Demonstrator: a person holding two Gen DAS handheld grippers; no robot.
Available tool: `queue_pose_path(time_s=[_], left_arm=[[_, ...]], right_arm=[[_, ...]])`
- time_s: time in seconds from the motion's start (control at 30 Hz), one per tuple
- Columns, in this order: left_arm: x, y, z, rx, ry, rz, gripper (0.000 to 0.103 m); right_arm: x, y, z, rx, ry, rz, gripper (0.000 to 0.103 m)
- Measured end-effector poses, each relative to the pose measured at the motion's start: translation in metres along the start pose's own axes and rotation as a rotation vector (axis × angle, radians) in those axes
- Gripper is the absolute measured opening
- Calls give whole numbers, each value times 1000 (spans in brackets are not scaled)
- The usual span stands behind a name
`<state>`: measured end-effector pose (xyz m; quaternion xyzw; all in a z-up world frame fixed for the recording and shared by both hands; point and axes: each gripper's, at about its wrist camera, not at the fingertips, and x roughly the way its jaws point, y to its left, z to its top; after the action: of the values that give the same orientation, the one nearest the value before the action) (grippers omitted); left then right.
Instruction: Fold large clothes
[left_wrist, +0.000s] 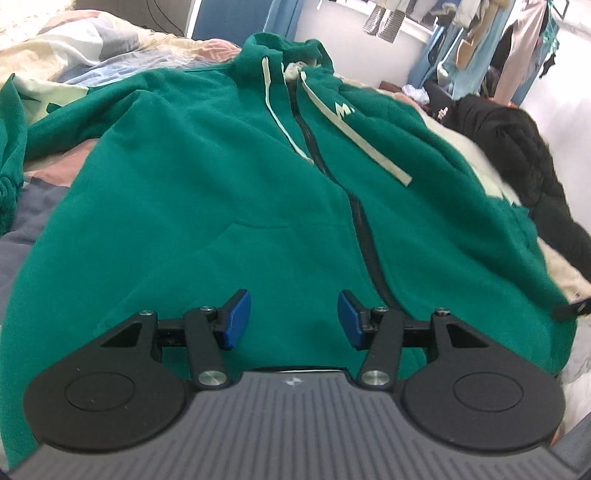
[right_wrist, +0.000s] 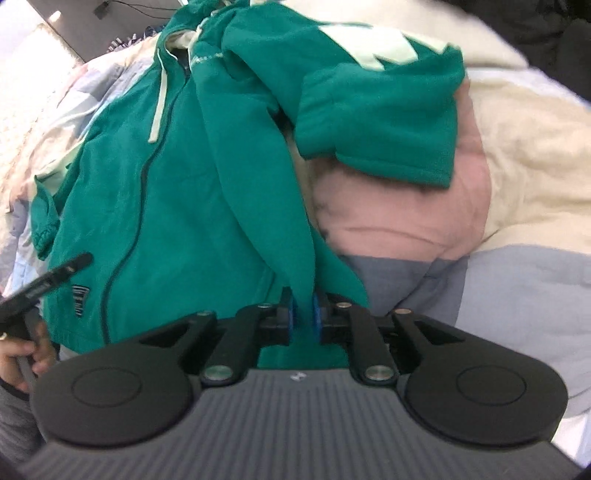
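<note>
A large green zip hoodie (left_wrist: 207, 192) with pale drawstrings lies front up on a bed. My left gripper (left_wrist: 294, 319) is open and empty, hovering over the hoodie's lower hem left of the dark zipper (left_wrist: 364, 240). In the right wrist view the hoodie (right_wrist: 166, 192) lies at the left, and my right gripper (right_wrist: 303, 314) is shut on a fold of its right edge, lifting it. The right sleeve (right_wrist: 376, 110), with a pale patch, drapes over the bedding. The left gripper's tip (right_wrist: 55, 275) shows at the left edge.
The patchwork duvet (right_wrist: 517, 280) in cream, pink and grey covers the bed. A black coat (left_wrist: 535, 166) lies at the bed's right side. Hanging clothes (left_wrist: 498, 48) line the far wall. A person's hand (right_wrist: 26, 358) holds the left gripper.
</note>
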<state>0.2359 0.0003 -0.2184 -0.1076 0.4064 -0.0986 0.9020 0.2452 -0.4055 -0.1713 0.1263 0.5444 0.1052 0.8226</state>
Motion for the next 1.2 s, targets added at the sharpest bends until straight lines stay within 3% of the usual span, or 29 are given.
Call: queue_pose_path(time_s=[0.1,0.13,0.4,0.67,0.8,0.97,1.2], left_arm=[[-2,-1,2,-4,-15,-21,58],[-3,-1,5,-11,-25,-26,58],[-22,-3,40,-16,-118,-46,58],[-5,4,57,35,-119,2,58],[18,17,54,28,-83,3,58],[46,24,48,41,-41,17,58],[74,33,44,35,11,24,58]], right_arm=[[-24,17,7,-16,-70,17,49],[-29,24,9,-23,-93,27,50],[-14,97,25,-104,-241,34,50],[61,155,32,-176,-273,17,49],[98,165,28,-230,-284,-30,49],[142,166,27,-288,-233,-95,48],[138,154,36,-182,-236,-39,49]])
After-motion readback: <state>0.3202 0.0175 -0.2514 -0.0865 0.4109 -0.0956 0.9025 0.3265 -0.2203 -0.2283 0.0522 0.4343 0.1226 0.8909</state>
